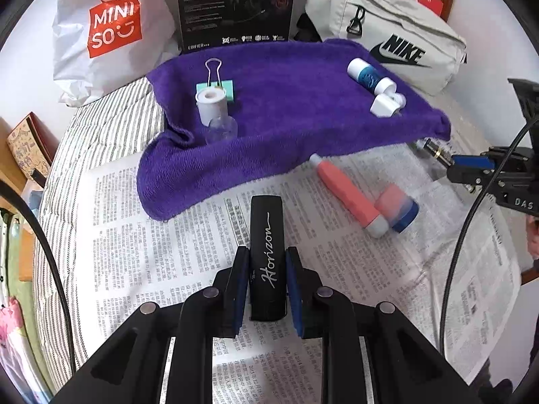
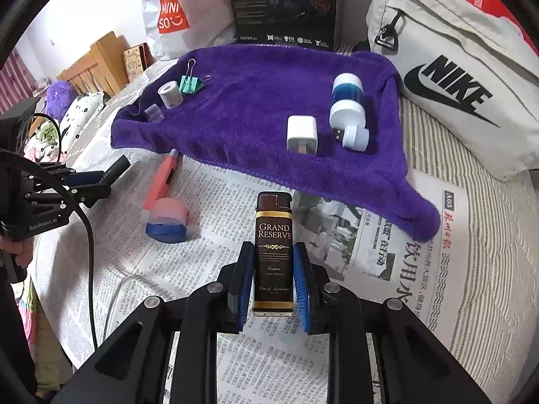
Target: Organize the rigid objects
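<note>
My left gripper [image 1: 266, 259] is shut on a black lighter marked Horizon [image 1: 266, 235], held above the newspaper [image 1: 188, 235]. My right gripper [image 2: 273, 252] is shut on a dark brown Grand Reserve lighter [image 2: 273, 235]. Each gripper also shows at the edge of the other view: the right gripper [image 1: 471, 165] and the left gripper [image 2: 97, 178]. A purple towel [image 2: 256, 107] carries a teal binder clip [image 2: 190, 82], a white tape roll [image 2: 170, 94], a clear cap [image 2: 154, 113], a blue-and-white bottle [image 2: 347, 97], a white charger [image 2: 302, 133] and a white USB plug [image 2: 355, 137].
A pink pen-shaped tool [image 2: 160, 178] and a pink-and-blue tape dispenser [image 2: 167, 219] lie on the newspaper left of centre. Behind the towel stand a white shopping bag [image 2: 171, 17], a black box [image 2: 283, 3] and a beige Nike bag [image 2: 451, 77]. A striped bedsheet [image 2: 488, 235] lies underneath.
</note>
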